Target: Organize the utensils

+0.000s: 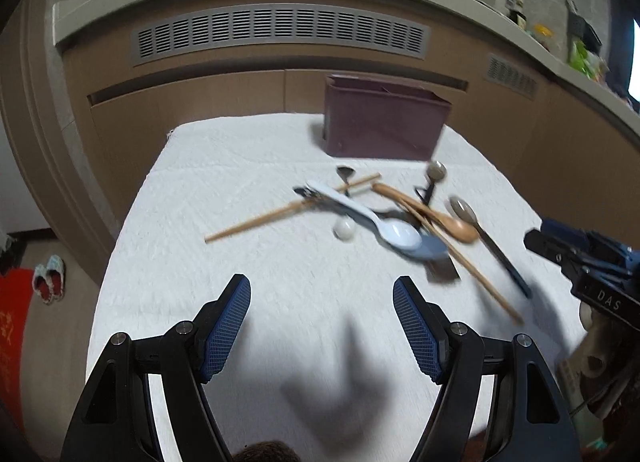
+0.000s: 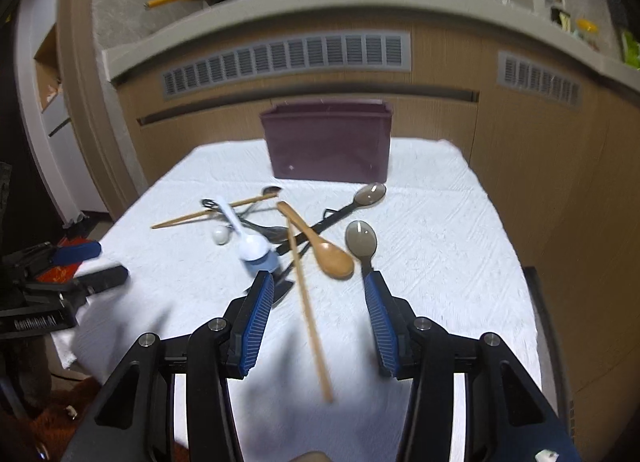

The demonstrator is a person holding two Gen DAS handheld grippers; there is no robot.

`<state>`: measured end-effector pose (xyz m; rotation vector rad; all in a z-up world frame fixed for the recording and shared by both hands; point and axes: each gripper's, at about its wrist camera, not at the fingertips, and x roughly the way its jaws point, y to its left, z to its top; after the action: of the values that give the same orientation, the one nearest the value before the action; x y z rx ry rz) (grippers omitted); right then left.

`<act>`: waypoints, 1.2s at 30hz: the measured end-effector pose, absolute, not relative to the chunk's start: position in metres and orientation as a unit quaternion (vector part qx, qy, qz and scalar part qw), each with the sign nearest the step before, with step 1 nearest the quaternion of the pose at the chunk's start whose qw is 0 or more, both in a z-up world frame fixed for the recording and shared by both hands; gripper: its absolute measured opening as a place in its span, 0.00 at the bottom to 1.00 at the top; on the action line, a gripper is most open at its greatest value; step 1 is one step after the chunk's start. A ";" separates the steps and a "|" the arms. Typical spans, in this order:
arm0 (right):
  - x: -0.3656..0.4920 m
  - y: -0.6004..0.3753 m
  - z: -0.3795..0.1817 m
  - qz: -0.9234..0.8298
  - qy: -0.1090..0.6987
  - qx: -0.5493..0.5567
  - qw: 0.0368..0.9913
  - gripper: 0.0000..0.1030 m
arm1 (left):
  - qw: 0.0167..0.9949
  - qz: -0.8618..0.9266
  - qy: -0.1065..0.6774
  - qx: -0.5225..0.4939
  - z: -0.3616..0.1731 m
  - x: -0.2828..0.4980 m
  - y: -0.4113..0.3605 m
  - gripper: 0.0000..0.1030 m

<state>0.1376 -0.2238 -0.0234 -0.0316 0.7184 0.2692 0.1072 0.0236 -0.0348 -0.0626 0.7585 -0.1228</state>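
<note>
No utensil is binned: the pile lies loose before the maroon bin (interior unseen). Left gripper and right gripper both have fingers wide, holding nothing.

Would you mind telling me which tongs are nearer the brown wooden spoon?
Right. The right tongs hang open just short of the brown wooden spoon, its bowl between their tips. The left tongs sit open farther back, left of the pile.
</note>
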 end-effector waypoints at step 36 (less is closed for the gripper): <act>0.315 -0.237 -0.066 0.026 0.455 0.107 0.884 0.44 | 0.944 -0.090 0.317 -0.022 -0.024 0.220 0.026 0.12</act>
<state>0.3147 -0.2373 -0.0658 0.2218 0.9463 0.0533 0.2200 0.0265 -0.0238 -0.0443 0.6459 -0.1837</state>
